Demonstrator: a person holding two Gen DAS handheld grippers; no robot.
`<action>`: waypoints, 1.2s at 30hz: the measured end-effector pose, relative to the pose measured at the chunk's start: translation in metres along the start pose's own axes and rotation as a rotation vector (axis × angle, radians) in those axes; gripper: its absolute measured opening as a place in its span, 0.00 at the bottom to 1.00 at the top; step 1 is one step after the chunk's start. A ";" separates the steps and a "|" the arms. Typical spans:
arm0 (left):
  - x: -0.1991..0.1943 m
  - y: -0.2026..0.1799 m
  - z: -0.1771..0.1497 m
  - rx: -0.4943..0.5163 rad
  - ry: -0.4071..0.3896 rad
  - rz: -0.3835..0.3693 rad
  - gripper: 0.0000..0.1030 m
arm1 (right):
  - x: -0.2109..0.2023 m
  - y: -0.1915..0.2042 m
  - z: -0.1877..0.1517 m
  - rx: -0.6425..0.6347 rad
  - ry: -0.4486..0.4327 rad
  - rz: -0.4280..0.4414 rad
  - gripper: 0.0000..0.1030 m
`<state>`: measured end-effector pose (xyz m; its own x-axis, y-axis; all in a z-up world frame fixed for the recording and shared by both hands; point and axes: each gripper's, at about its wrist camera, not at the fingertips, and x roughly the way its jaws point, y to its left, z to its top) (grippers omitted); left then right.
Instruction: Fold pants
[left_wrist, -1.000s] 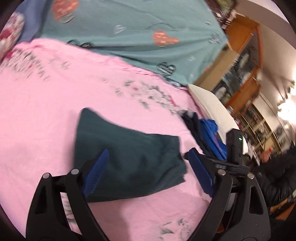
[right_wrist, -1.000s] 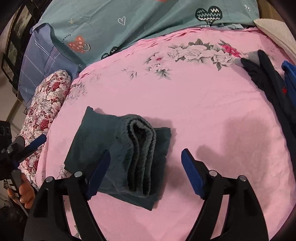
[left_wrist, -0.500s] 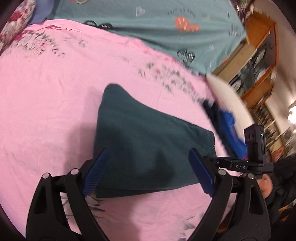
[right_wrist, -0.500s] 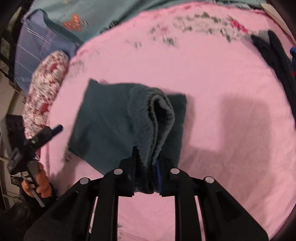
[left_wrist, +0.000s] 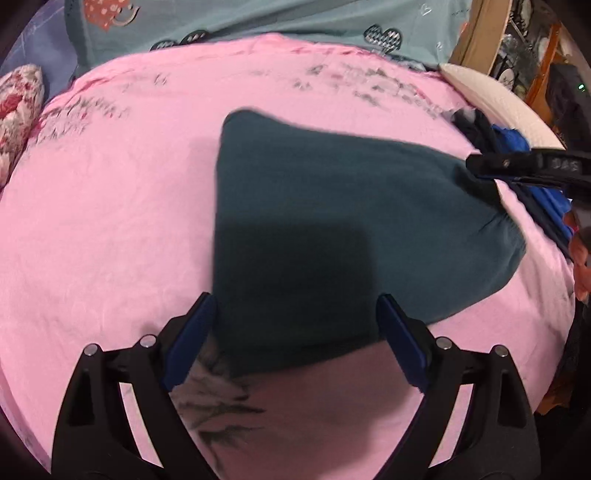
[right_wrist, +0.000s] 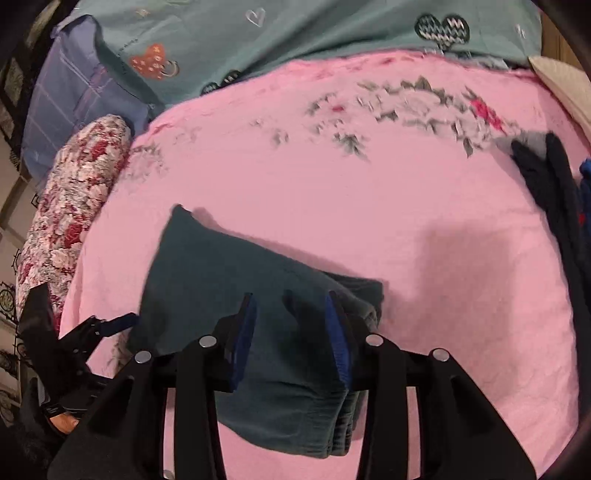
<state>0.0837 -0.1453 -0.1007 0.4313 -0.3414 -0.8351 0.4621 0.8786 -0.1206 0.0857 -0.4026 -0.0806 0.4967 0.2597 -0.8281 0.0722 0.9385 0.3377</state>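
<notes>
Folded dark teal pants (right_wrist: 229, 295) on a pink floral bed sheet (right_wrist: 369, 221), right tongs (right_wrist: 291, 328) opening with the thick folded edge between the pads, left tongs (left_wrist: 295, 325) spread wide straddling the near edge, no readable writing

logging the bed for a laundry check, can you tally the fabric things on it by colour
dark teal: 1, the folded pants
pink: 1, the floral sheet
light teal: 1, the heart-print cover
red and white floral: 1, the pillow
blue-grey checked: 1, the pillow
navy and bright blue: 1 pile of clothes, pieces too bunched to split
total: 6
</notes>
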 end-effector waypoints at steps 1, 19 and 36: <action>-0.003 0.003 -0.003 -0.005 -0.003 -0.003 0.88 | 0.004 -0.004 -0.003 0.006 0.006 -0.001 0.23; -0.011 0.008 0.000 -0.077 -0.029 -0.068 0.92 | -0.033 0.004 -0.058 -0.063 -0.019 0.122 0.26; 0.033 0.066 0.064 -0.290 0.034 -0.429 0.95 | 0.002 -0.030 -0.031 0.085 0.026 0.194 0.58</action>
<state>0.1776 -0.1202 -0.1017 0.2222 -0.6847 -0.6941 0.3557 0.7198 -0.5961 0.0576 -0.4231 -0.1067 0.4860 0.4407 -0.7547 0.0504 0.8480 0.5276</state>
